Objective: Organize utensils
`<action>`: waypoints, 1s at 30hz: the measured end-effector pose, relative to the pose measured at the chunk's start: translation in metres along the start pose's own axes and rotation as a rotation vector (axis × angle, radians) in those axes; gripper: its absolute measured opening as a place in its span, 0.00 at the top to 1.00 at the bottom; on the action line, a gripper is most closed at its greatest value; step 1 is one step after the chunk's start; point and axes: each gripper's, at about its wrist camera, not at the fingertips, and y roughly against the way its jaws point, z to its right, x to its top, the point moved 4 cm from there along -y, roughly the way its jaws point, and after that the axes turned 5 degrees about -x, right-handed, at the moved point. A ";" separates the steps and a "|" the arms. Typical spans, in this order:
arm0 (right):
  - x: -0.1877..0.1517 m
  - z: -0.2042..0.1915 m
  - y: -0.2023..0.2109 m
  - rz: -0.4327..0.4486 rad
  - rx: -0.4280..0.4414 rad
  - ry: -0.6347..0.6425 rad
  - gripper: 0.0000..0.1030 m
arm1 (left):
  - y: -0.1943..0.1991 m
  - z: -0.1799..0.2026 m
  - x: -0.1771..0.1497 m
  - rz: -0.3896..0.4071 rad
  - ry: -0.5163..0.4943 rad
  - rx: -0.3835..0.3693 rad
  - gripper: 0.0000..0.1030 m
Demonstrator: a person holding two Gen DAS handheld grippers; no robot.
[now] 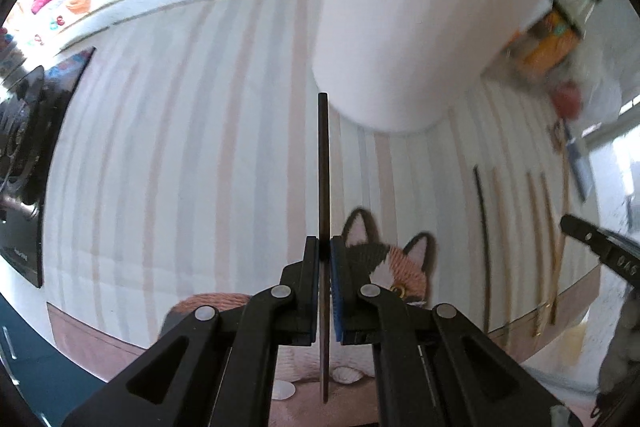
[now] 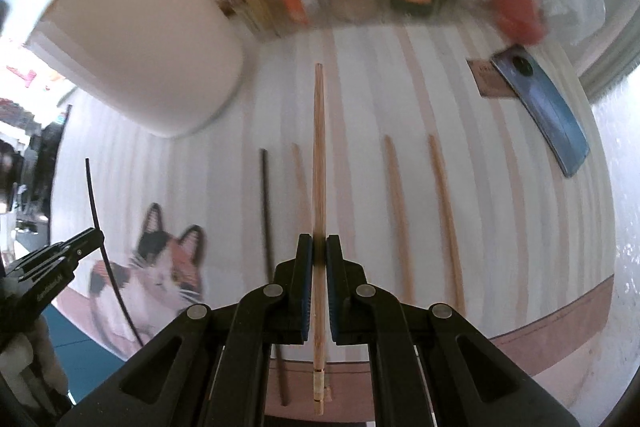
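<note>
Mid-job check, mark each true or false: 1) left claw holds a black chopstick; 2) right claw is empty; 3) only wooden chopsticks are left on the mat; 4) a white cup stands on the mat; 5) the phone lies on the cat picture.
1) The left claw holds a black chopstick: true.
2) The right claw is empty: false, it grips a wooden chopstick.
3) Only wooden chopsticks lie on the mat: false, a black one lies there too.
4) A white cup stands on the mat: true.
5) The phone lies on the cat picture: false, it lies at the mat's opposite side.
</note>
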 end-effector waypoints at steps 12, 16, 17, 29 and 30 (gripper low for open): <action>0.041 -0.045 0.049 0.136 0.074 0.050 0.93 | 0.085 -0.015 0.045 0.250 0.020 -0.006 0.98; 0.060 -0.056 0.068 0.192 0.092 0.058 0.93 | 0.104 -0.017 0.064 0.328 0.027 0.006 0.98; 0.065 -0.059 0.073 0.206 0.096 0.058 0.93 | 0.109 -0.017 0.068 0.345 0.024 0.012 0.98; 0.129 -0.094 0.136 0.376 0.158 0.048 0.93 | 0.186 -0.016 0.120 0.531 0.000 0.015 1.00; 0.131 -0.097 0.139 0.380 0.162 0.055 0.93 | 0.188 -0.018 0.123 0.534 0.014 0.010 1.00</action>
